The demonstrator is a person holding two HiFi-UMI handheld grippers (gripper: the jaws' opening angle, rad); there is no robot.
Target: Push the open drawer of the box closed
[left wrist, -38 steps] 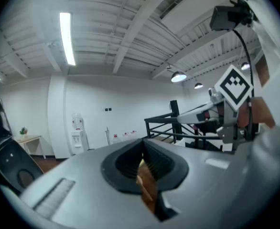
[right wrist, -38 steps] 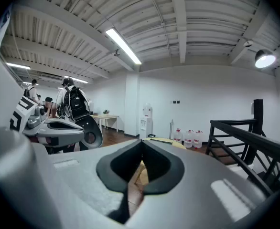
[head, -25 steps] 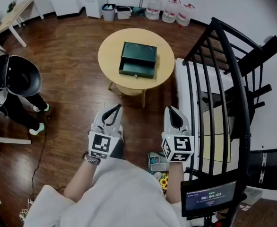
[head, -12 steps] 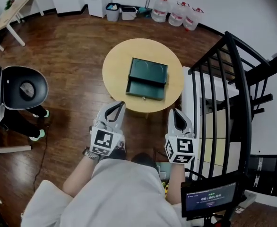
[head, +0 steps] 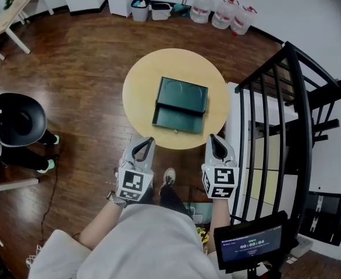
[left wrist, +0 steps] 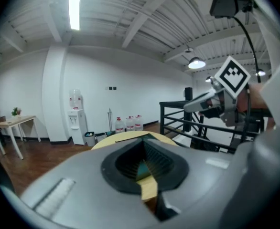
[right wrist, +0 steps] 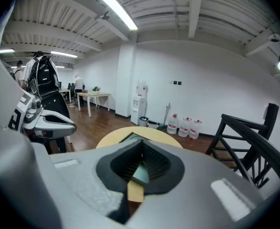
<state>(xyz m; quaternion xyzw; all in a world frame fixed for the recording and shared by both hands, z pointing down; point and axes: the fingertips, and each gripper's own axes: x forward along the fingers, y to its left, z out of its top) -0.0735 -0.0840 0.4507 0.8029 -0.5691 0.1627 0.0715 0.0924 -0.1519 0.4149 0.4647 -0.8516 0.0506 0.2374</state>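
Note:
A dark green box lies on a round wooden table, with its drawer pulled out towards me. Both grippers hover side by side just short of the table's near edge, apart from the box. My left gripper is shut with nothing in it and sits left of the drawer front. My right gripper is shut and empty, to the drawer's right. In the left gripper view the left gripper points at the table. The right gripper view shows the right gripper with the table beyond it.
A black metal railing runs close along the right of the table. Water bottles and bins stand by the far wall. A black chair is at the left, a wooden desk at the far left. My shoe is below the table edge.
I have stepped closer: the table and box have slid towards me, and both grippers now reach its near edge. Jaws look unchanged.

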